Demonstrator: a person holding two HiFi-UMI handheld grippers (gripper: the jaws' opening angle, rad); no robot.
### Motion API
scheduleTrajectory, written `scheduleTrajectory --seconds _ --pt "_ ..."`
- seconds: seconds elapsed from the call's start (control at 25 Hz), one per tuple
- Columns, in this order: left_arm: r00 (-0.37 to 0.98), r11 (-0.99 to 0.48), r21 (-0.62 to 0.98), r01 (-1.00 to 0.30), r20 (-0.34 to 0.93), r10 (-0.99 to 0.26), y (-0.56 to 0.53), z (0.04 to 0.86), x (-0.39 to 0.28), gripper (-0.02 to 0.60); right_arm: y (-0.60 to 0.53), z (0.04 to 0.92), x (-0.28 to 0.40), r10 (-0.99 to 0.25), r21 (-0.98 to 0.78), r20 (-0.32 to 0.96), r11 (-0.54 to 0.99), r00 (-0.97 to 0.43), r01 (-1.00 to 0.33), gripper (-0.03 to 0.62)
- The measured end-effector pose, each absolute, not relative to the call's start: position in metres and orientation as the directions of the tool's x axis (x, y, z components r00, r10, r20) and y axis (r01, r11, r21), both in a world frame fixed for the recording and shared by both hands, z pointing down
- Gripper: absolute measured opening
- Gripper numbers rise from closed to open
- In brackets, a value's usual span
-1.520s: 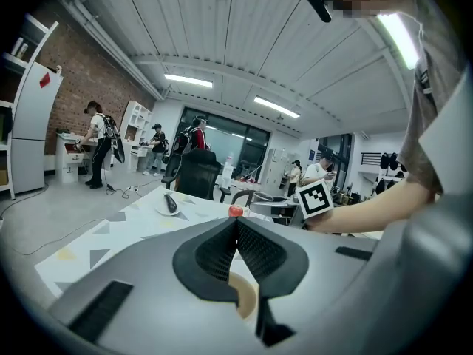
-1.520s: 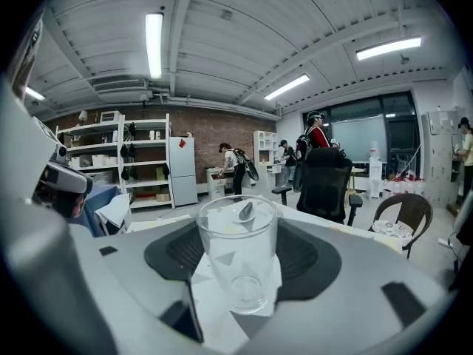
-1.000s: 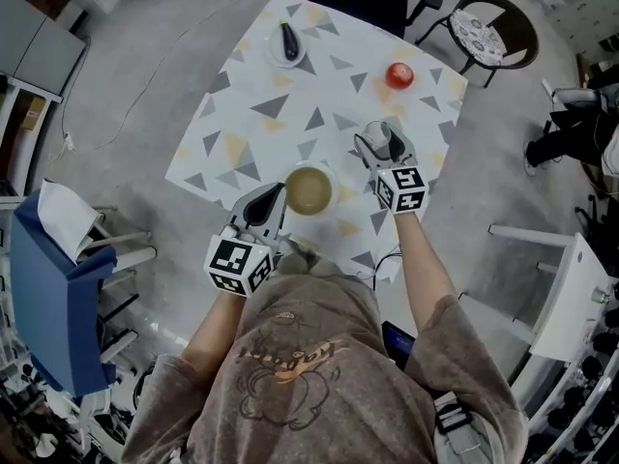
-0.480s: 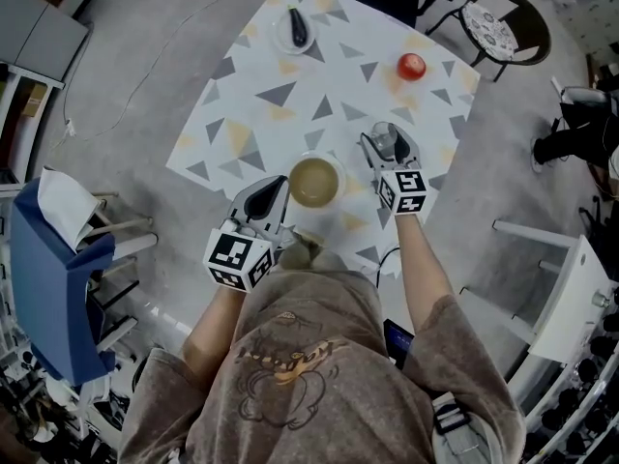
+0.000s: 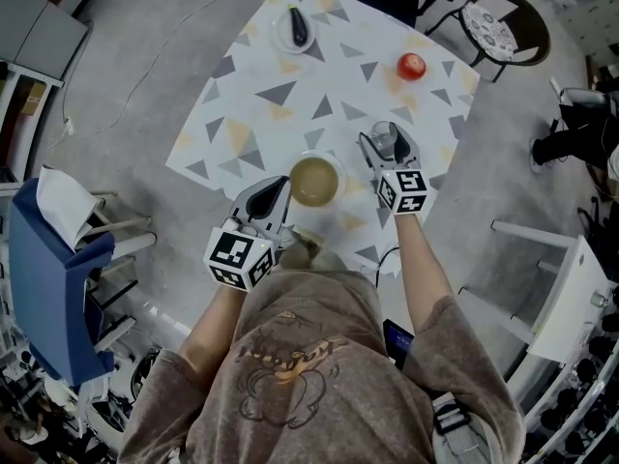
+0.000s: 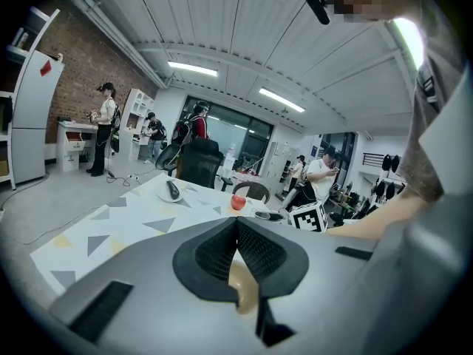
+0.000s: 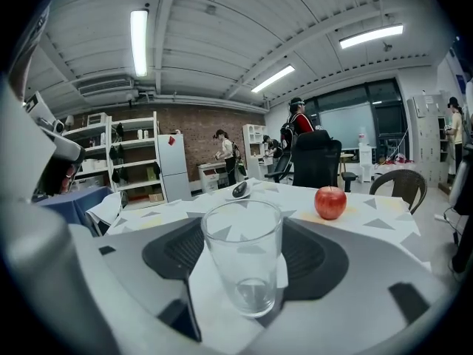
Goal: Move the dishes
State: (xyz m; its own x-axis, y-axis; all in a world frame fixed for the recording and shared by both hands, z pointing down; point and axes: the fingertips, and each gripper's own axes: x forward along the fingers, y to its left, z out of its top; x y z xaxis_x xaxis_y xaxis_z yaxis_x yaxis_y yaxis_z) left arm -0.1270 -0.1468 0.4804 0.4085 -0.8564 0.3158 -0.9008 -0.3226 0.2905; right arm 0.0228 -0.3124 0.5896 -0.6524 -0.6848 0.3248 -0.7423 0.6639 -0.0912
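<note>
A tan bowl (image 5: 314, 182) sits near the front edge of the triangle-patterned table (image 5: 261, 114). My left gripper (image 5: 280, 189) is shut on its near left rim, and the tan rim (image 6: 242, 287) shows pinched below the meeting pads (image 6: 222, 250). A clear empty glass (image 5: 385, 143) stands upright on the cloth to the right of the bowl. My right gripper (image 5: 385, 139) straddles the glass (image 7: 242, 261). Its jaws have just been opening a little, with the pads (image 7: 174, 254) close on either side.
A red apple (image 5: 412, 66) lies beyond the glass at the far right. A white plate (image 5: 298, 29) with a dark oblong thing sits at the far edge. A blue seat (image 5: 53, 288) stands left of the table and a round chair (image 5: 503, 27) at the far right.
The head camera has shifted a little. The bowl, the glass and both grippers keep their places on the table.
</note>
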Motion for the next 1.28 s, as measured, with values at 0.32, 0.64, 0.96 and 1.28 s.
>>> scheduleTrajectory --seconds 0.32,0.64,0.96,1.28 --pt "0.418 -0.335 0.291 -0.896 0.303 -0.856 -0.146 0.475 -0.127 0.012 -0.309 0.570 0.021 -0.683 -0.089 0.302 0.675 -0.665 -0.733 0.336" --pt "0.423 -0.347 0.280 -0.895 0.289 -0.859 -0.144 0.468 -0.132 0.012 -0.291 0.533 0.024 -0.684 -0.059 0.263 0.692 -0.680 -0.719 0.345" --pt "0.429 -0.356 0.277 -0.893 0.276 -0.860 -0.137 0.465 -0.130 0.012 -0.249 0.511 0.028 -0.681 -0.049 0.248 0.702 -0.689 -0.711 0.350" --pt "0.428 -0.357 0.284 -0.890 0.249 -0.869 -0.132 0.459 -0.124 0.012 -0.205 0.504 0.020 -0.648 -0.076 0.250 0.728 -0.719 -0.682 0.350"
